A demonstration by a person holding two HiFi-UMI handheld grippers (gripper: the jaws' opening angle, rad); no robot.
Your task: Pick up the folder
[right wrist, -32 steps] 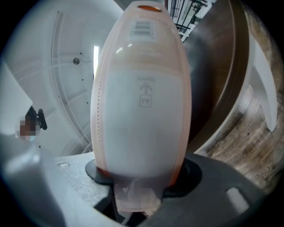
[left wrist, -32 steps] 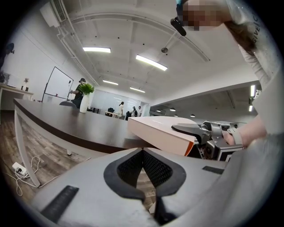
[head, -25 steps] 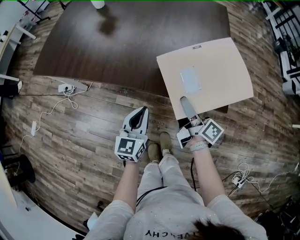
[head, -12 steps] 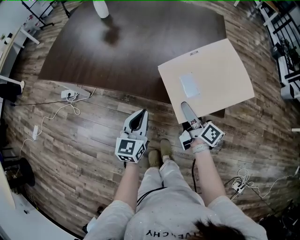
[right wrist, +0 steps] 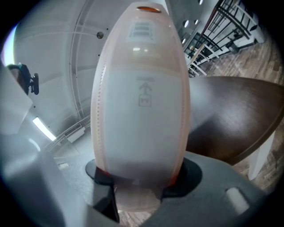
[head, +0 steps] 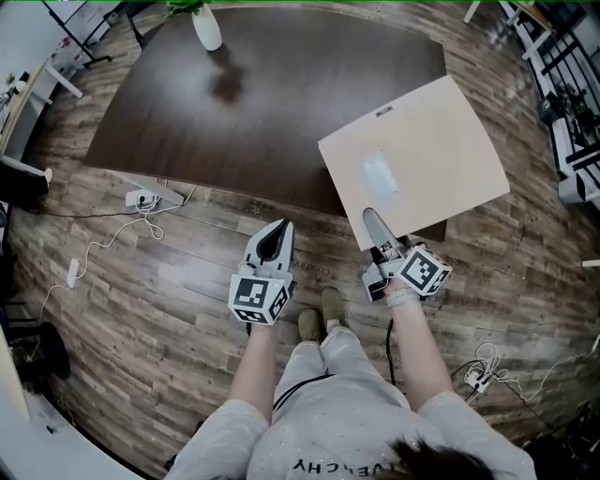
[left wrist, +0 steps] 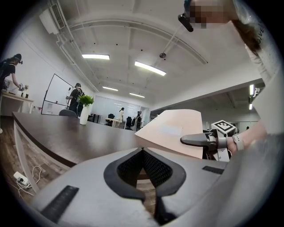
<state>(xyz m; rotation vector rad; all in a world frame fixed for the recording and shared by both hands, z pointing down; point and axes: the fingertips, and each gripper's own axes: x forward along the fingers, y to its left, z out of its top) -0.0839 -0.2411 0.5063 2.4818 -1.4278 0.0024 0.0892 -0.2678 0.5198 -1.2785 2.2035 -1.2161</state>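
The beige folder [head: 412, 159] is held up over the near right corner of the dark table [head: 262, 103], with a pale label on its top face. My right gripper [head: 375, 225] is shut on the folder's near edge, its upper finger lying on the cover. In the right gripper view the folder [right wrist: 142, 88] fills the middle, clamped at the right gripper [right wrist: 137, 177]. My left gripper [head: 272, 242] hangs over the wood floor, shut and empty. The left gripper view shows my left gripper [left wrist: 143, 150] closed, with the folder [left wrist: 173, 131] and right gripper [left wrist: 186, 141] beyond it.
A white vase with a green plant [head: 206, 28] stands at the table's far edge. A power strip with cables [head: 141, 199] lies on the floor at left, more cables [head: 483, 361] at right. Metal racks [head: 572, 94] stand at the right. People [left wrist: 76, 95] stand in the distance.
The right gripper has raised the folder a little and rolled slightly with it, still clamped. The left gripper has risen a little and stays shut and empty.
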